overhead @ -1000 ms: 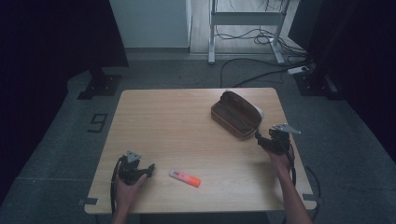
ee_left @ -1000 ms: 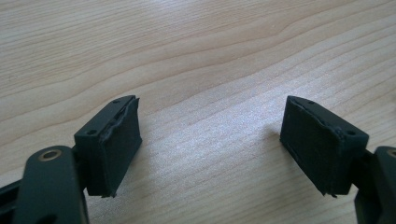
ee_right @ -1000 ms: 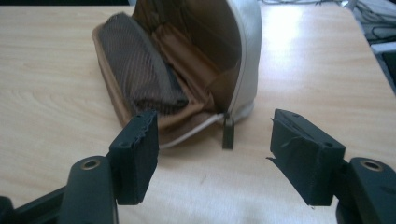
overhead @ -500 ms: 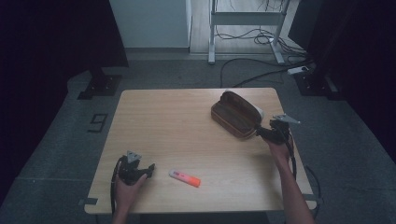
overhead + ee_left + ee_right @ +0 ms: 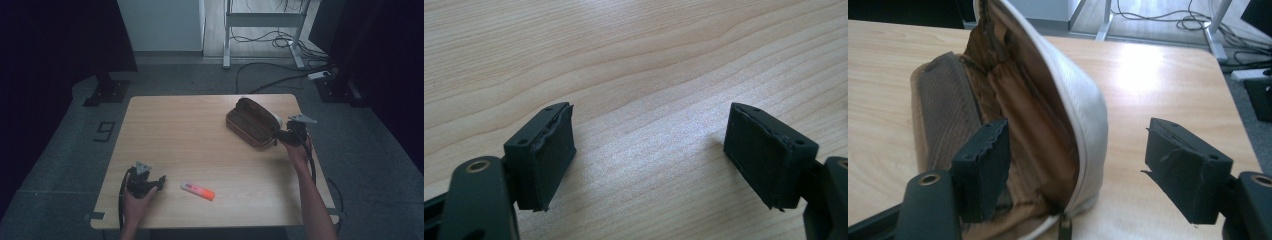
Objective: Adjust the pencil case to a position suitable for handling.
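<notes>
Pouch (image 5: pixel 1048 115) unzipped, R gripper (image 5: pixel 1078 170) jaws wide straddling its rim, L gripper (image 5: pixel 649 165) wide over table (image 5: pixel 649 60)

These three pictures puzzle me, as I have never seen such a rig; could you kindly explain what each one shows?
No robot here: a person holds a hand-held gripper in each hand. The high view looks down on a wooden table. The left gripper rests near an orange marker; the right gripper sits at the end of an open brown pouch. The other two pictures come from cameras riding on the grippers. The left gripper view shows its jaws open over bare wood. The right gripper view shows open jaws straddling the pouch's pale rim, one jaw inside. Nothing is held.
</notes>
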### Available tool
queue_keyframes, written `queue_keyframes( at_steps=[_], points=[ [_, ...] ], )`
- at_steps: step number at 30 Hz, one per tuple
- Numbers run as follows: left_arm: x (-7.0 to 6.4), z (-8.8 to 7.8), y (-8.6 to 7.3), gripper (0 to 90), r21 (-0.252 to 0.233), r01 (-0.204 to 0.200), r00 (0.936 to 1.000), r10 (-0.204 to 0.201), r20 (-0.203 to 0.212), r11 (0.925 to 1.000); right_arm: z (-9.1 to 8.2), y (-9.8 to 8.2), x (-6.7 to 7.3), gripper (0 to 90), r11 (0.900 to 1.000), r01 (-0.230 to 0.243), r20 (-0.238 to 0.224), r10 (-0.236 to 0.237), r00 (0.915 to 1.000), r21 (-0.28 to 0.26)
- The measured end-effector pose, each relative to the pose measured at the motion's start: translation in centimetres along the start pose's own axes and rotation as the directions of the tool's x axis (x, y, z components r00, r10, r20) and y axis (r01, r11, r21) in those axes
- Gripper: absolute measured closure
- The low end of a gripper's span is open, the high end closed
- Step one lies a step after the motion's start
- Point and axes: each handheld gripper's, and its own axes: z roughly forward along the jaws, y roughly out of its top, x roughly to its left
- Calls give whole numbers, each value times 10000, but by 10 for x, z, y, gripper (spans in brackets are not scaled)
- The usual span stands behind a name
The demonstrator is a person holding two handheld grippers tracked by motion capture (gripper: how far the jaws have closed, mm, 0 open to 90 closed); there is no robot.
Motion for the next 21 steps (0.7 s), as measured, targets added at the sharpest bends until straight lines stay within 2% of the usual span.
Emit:
queue_keyframes(
  at_steps=[2,3,6,7,13,18,21],
  points=[
    [0,0,0,200,-3,0,10000,0,1,10000,2,2,0,260,9999,78,11,-78,10000,-114],
    [0,0,0,200,-14,3,10000,-3,1,10000,7,6,-2,257,9995,296,113,-296,9995,67],
    [0,0,0,200,-20,1,10000,-1,1,10000,12,8,-4,270,9997,236,25,-236,9997,-5],
    [0,0,0,200,-19,3,10000,-3,5,10000,18,7,-7,265,9999,32,-163,-31,9999,104],
    [0,0,0,200,-18,3,10000,-3,0,10000,31,3,-9,271,9996,-248,-466,254,9986,140],
    [0,0,0,201,-17,-2,10000,2,4,10000,38,3,-5,313,9994,-184,-676,203,9975,280],
    [0,0,0,201,-20,-6,10000,6,4,10000,41,5,-2,333,9996,-115,-652,132,9978,262]
  ],
)
